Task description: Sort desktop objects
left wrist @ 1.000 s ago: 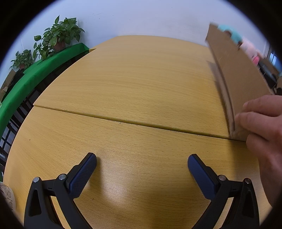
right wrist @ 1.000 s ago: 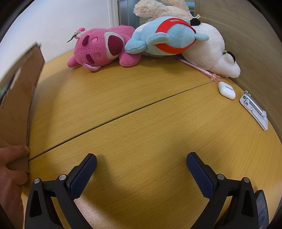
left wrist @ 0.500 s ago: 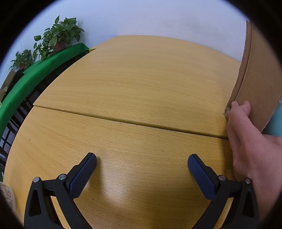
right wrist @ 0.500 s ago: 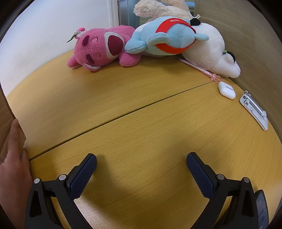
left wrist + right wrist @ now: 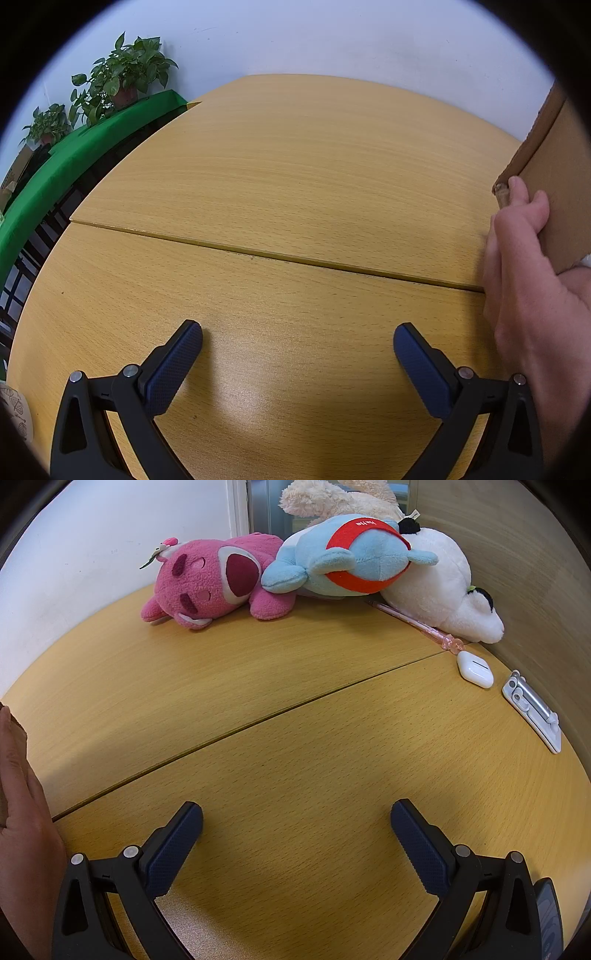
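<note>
In the right wrist view a pink plush bear (image 5: 207, 583), a blue and red plush (image 5: 347, 559) and a white plush (image 5: 439, 587) lie at the far edge of the wooden table (image 5: 295, 716). A pink pen (image 5: 417, 626), a white earbud case (image 5: 474, 669) and a silver clip (image 5: 532, 710) lie at the far right. My right gripper (image 5: 295, 830) is open and empty above the table. My left gripper (image 5: 297, 350) is open and empty over bare table (image 5: 288, 177). A bare hand (image 5: 524, 280) holds a cardboard sheet (image 5: 554, 173) at the right edge.
Potted plants (image 5: 122, 79) stand on a green ledge (image 5: 74, 147) beyond the table's left edge. A wooden panel (image 5: 517, 554) walls the right side behind the plush toys. The bare hand also shows at the left edge of the right wrist view (image 5: 22, 812).
The hand has swung the cardboard sheet from lying across the table's right side up and away toward the right edge. Both grippers have stayed still and open.
</note>
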